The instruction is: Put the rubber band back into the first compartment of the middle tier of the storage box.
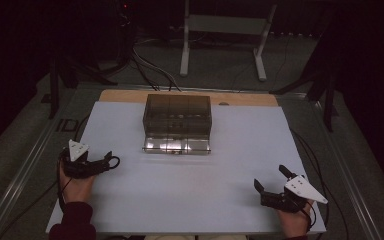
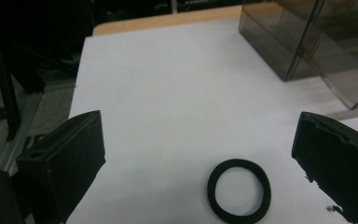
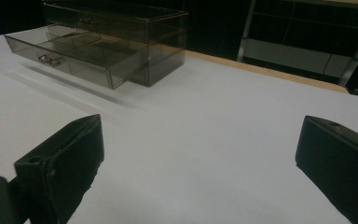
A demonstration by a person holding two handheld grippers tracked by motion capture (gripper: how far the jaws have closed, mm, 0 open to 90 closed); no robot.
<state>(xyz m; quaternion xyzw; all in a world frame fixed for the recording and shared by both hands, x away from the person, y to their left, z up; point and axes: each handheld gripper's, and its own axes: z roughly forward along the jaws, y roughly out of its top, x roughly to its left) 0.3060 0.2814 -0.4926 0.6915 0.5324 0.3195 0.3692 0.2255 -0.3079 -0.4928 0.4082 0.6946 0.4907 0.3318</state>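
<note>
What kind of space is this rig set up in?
Probably a lab recording setup: a white-topped table in a dark room, cables on the floor, a metal stand behind, and a smoky drawer box staged as a prop.

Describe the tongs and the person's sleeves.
Both tongs are black. The left tongs and right tongs each carry a pale grey three-cornered plate on top and trail a black cable. The left sleeve is dark red.

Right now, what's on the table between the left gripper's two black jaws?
A black hair band lies flat on the white table between the open jaws of the left gripper, nearer the right-hand one and touching neither. The left gripper view shows it.
</note>
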